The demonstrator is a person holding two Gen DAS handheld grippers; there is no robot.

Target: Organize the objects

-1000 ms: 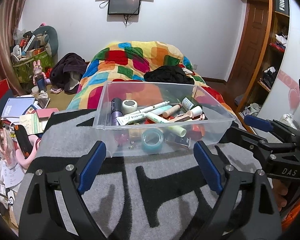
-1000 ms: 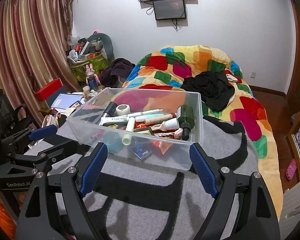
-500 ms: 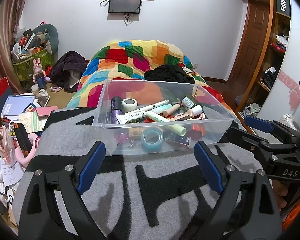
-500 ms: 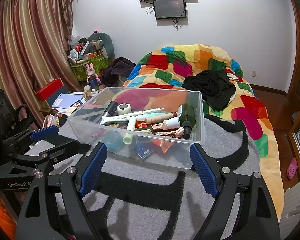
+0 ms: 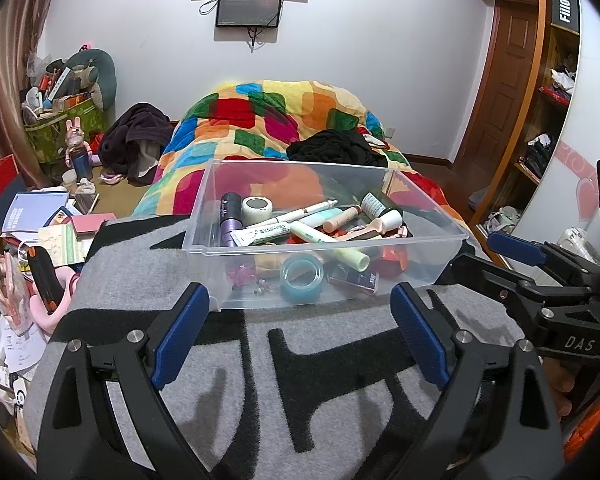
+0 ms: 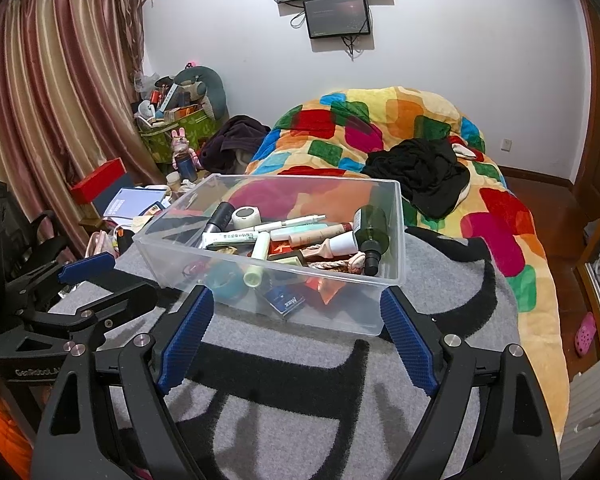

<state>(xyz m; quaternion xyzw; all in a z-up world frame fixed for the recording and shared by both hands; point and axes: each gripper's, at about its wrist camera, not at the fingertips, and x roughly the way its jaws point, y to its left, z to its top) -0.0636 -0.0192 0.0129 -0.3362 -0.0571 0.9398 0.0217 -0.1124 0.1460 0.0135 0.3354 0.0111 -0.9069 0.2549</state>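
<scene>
The clear box (image 5: 324, 236) of toiletries sits on a grey-and-black blanket (image 5: 340, 380), just ahead of the left tongs (image 5: 300, 332), whose blue pads stand wide with nothing between them. Compared with 1 second earlier, the view has barely changed: the box is in the same spot and the pads are only slightly wider. Inside lie a blue tape roll (image 5: 302, 274), a pale green tube (image 5: 332, 245) and a purple bottle (image 5: 230, 220). The right tongs (image 5: 516, 250) show at the right edge. Beyond is a bed with a patchwork quilt (image 5: 284, 128), a screen (image 5: 249, 7) on the white wall, and clutter on the floor at left.

From the right wrist, the right tongs (image 6: 296, 336) are also wide and empty, as before, close in front of the box (image 6: 276, 240). A dark green bottle (image 6: 372, 232) lies at its right end. Curtains (image 6: 48, 100) hang at left; black clothing (image 6: 420, 172) lies on the quilt.
</scene>
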